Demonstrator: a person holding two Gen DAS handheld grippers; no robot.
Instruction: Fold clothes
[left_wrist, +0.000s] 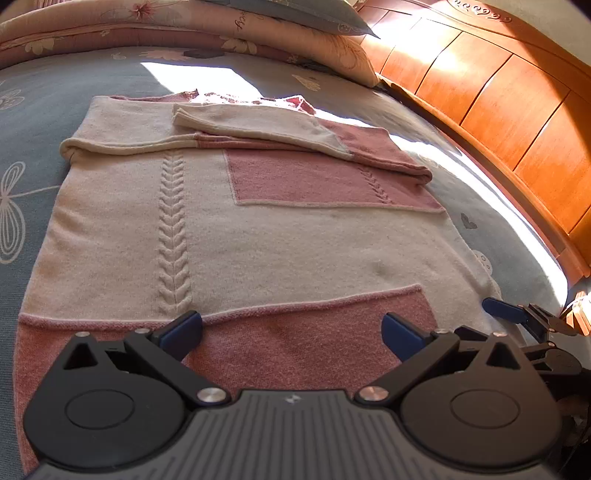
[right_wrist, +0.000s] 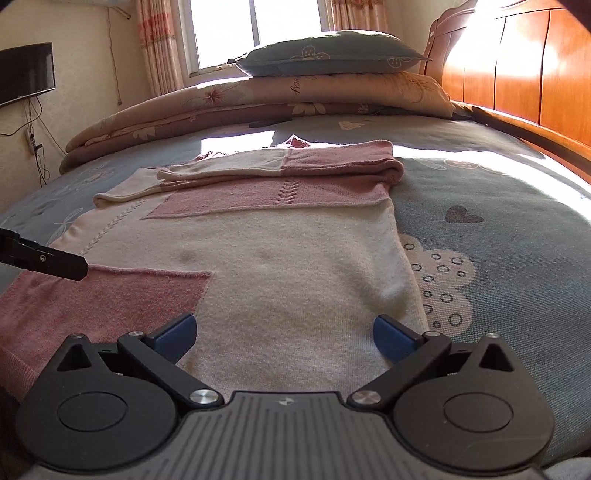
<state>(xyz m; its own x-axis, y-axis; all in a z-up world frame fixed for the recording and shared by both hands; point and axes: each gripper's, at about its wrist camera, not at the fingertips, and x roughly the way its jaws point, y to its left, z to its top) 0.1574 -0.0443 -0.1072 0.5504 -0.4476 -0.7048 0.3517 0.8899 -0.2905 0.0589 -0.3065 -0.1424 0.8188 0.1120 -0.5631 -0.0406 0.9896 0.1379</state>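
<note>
sweater (left_wrist: 258, 236) flat on the bed (right_wrist: 498, 229), sleeves (left_wrist: 266, 129) folded across its far end. body unfolded; left gripper (left_wrist: 291, 332) and right gripper (right_wrist: 284, 334) gape empty over its near hem

The bed (right_wrist: 498, 229) wears a grey-blue sheet printed with hearts and clouds. A cream and pink sweater (right_wrist: 280, 258) lies flat on it, sleeves folded across the far end. Beyond, a folded floral quilt (right_wrist: 258, 99) rests on the sheet beside the wooden headboard (right_wrist: 517, 70).
</note>
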